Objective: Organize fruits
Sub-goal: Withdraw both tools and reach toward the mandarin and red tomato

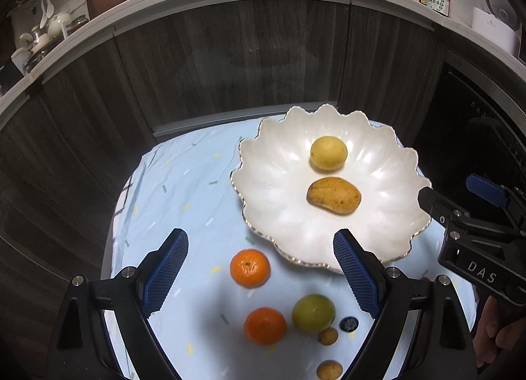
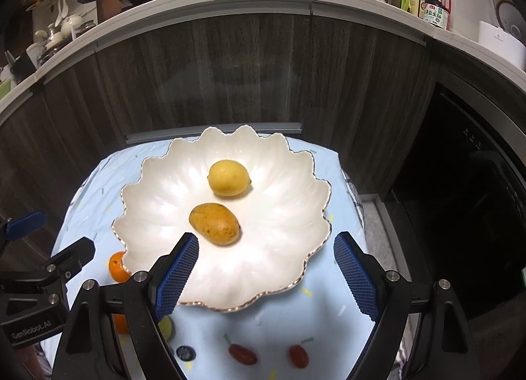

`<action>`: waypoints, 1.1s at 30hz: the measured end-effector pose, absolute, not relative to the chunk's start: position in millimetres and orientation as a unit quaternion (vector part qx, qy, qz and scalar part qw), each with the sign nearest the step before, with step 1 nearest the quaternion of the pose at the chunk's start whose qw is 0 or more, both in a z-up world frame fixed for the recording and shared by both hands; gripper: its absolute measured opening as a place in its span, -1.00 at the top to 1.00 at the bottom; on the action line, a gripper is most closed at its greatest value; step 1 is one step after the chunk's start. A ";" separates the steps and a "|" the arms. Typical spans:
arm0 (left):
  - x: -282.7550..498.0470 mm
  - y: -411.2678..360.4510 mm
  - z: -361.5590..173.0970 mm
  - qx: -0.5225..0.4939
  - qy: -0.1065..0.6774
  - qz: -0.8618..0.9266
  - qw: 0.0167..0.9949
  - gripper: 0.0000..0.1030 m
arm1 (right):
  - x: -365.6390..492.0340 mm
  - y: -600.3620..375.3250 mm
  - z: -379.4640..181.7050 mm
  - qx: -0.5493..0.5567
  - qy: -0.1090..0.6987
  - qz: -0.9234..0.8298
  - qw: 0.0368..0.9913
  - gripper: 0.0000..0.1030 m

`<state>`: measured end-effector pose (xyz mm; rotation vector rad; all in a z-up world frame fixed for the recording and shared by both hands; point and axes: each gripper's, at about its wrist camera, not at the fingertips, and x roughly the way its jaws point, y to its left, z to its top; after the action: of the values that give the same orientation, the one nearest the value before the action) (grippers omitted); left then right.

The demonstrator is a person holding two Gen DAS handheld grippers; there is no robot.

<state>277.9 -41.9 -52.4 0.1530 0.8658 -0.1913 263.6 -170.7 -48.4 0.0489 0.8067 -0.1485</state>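
Note:
A white scalloped bowl [image 1: 279, 212] [image 2: 157, 202] holds a lemon [image 1: 328, 153] [image 2: 228, 177] and a mango [image 1: 333, 195] [image 2: 214, 223]. On the light blue cloth in front of it lie two oranges [image 1: 250, 268] [image 1: 265, 325], a green lime [image 1: 313, 313], a blueberry [image 1: 348, 324] [image 2: 185, 353], two small yellow fruits [image 1: 328, 336] [image 1: 329, 370] and two red cherry tomatoes [image 2: 242, 354] [image 2: 298, 355]. My left gripper [image 1: 261, 276] hangs open above the oranges, empty. My right gripper [image 2: 266, 276] is open over the bowl's near rim, holding nothing.
The small table [image 1: 184, 182] stands against dark wood cabinets [image 1: 230, 61] under a counter with pans and bottles. A dark oven front [image 2: 476, 199] is at the right. The table edges drop off left and right.

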 end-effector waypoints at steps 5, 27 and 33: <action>270.6 -37.8 -58.2 0.072 0.425 -0.091 0.898 -0.76 | 256.2 -165.9 -53.7 0.020 0.396 -0.072 0.915 -0.65; 238.0 -16.8 -93.0 0.070 0.445 -0.084 0.889 -0.76 | 217.8 -146.2 -86.9 0.027 0.421 -0.072 0.904 -0.65; 233.9 -10.2 -109.3 0.069 0.459 -0.080 0.882 -0.75 | 214.3 -139.2 -98.1 0.019 0.429 -0.069 0.901 -0.65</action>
<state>233.9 -10.2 -109.3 0.1431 0.9558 -0.1659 214.3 -139.2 -98.1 0.0387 0.8870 -0.1426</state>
